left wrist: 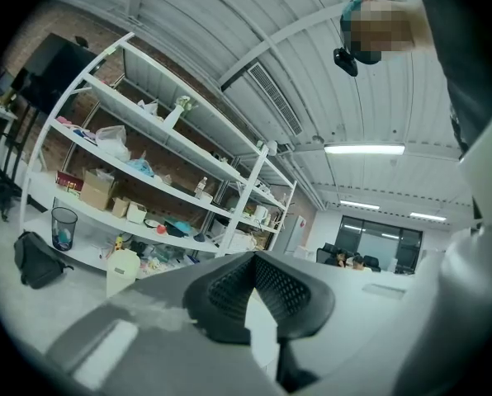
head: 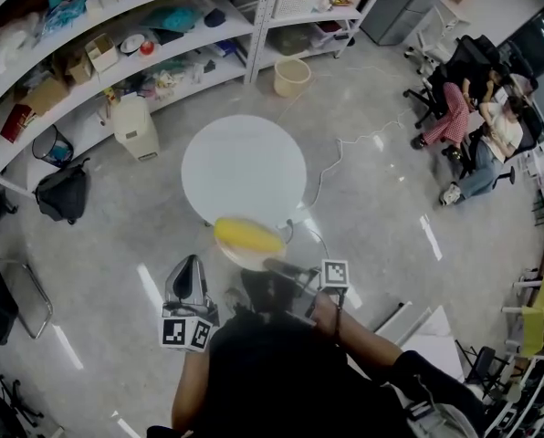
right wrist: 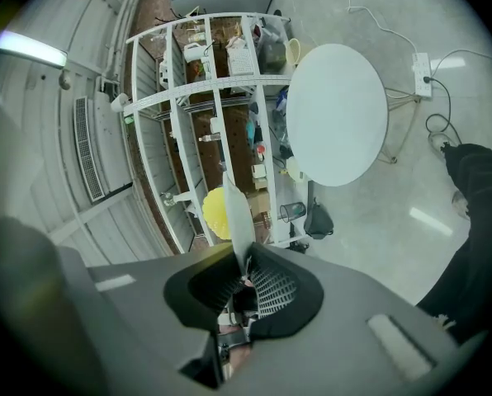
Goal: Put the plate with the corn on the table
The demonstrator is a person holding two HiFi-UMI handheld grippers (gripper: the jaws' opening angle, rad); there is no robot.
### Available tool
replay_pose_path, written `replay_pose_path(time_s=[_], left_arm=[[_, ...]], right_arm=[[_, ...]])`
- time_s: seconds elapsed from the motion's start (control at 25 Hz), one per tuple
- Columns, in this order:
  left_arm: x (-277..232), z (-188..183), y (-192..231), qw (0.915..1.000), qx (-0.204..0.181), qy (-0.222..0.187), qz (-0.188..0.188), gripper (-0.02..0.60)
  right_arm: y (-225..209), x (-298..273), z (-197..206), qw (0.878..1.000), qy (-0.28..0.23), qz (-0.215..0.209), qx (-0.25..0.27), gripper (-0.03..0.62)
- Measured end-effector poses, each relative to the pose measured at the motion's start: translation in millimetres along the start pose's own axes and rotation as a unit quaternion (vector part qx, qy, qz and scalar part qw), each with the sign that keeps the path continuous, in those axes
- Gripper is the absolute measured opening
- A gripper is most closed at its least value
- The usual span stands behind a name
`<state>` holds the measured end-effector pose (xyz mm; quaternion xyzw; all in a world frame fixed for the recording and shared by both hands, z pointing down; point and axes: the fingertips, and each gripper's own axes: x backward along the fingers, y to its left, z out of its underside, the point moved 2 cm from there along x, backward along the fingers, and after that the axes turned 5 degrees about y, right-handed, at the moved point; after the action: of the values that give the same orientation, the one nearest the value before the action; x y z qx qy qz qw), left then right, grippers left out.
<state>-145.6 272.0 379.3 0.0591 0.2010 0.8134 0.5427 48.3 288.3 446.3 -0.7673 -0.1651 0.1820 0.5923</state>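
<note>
One plate [head: 245,259], rim-clamped, hovers at table's [head: 243,167] near edge.

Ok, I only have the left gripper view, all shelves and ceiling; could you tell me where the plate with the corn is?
Observer: The right gripper is clamped on the rim of the plate, with the corn lying on it.
Operator: Is it above the table?
Observer: In the head view it overlaps the near edge of the round white table; I cannot tell whether they touch.
Operator: And my side?
Observer: The left gripper is left of the plate, apart from it.
</note>
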Motion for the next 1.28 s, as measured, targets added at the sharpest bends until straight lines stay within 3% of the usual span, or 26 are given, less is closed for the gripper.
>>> replay_pose_path(time_s=[0.84, 1.28], left_arm=[[-156, -30, 19, 0.9998, -0.005, 0.015, -0.012, 0.003], [-205, -35, 26, 0.9988, -0.011, 0.010, -0.047, 0.003]], right_arm=[[25, -45, -150, 0.999, 0.042, 0.018, 0.012, 0.041], [24, -53, -207, 0.997, 0.075, 0.032, 0.016, 0.041]])
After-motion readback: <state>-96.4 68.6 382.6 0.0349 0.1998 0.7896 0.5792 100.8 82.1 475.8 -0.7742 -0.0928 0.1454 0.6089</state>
